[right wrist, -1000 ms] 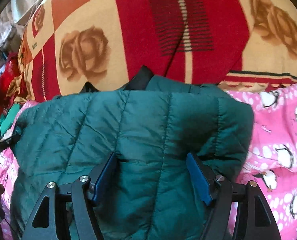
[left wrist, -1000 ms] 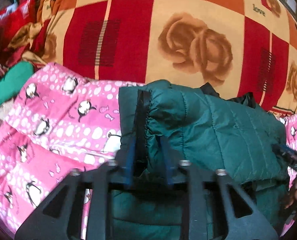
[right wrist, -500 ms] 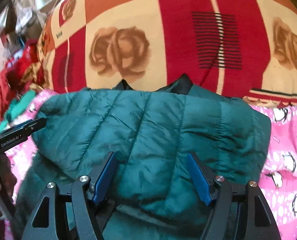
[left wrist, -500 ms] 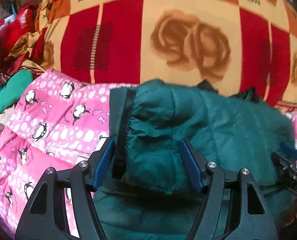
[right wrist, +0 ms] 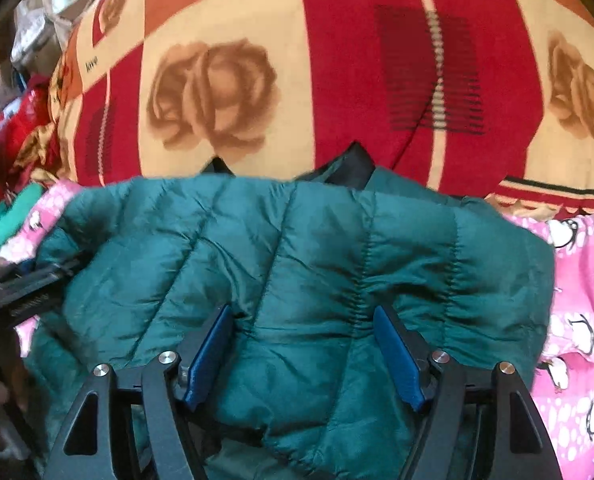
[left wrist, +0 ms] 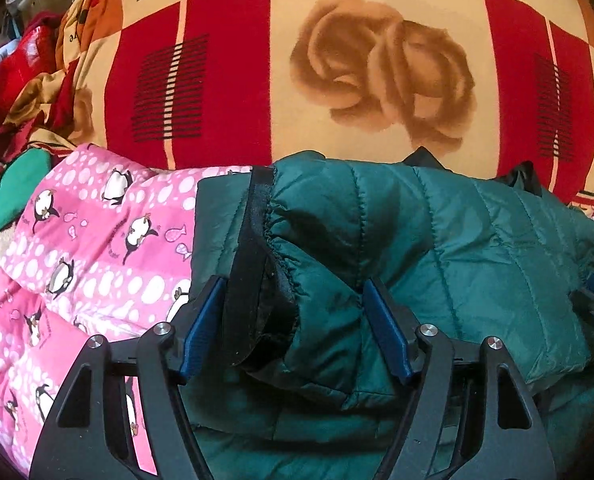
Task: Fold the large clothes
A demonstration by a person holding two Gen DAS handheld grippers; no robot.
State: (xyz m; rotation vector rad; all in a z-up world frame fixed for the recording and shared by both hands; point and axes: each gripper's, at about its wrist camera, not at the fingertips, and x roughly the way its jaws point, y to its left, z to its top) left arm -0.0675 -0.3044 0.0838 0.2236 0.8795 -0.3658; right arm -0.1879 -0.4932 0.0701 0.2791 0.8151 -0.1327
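Note:
A dark green quilted puffer jacket (left wrist: 437,248) lies folded on a pink penguin-print blanket (left wrist: 97,248). Its black-trimmed edge (left wrist: 253,248) faces left. My left gripper (left wrist: 295,300) is open, its blue-padded jaws standing on either side of the jacket's left folded end without pinching it. In the right wrist view the jacket (right wrist: 297,248) fills the middle. My right gripper (right wrist: 303,332) is open, jaws spread around the jacket's near fold. The other gripper shows at each view's edge.
A big red, cream and orange rose-print blanket (left wrist: 377,72) rises behind the jacket. Red and green clothes (left wrist: 13,184) are piled at the far left. The pink blanket (right wrist: 585,288) extends on the right.
My left gripper opened and let go of the jacket's left edge. Both grippers pulled back a little and the jacket's fold has settled on the blanket. The right gripper stayed open.

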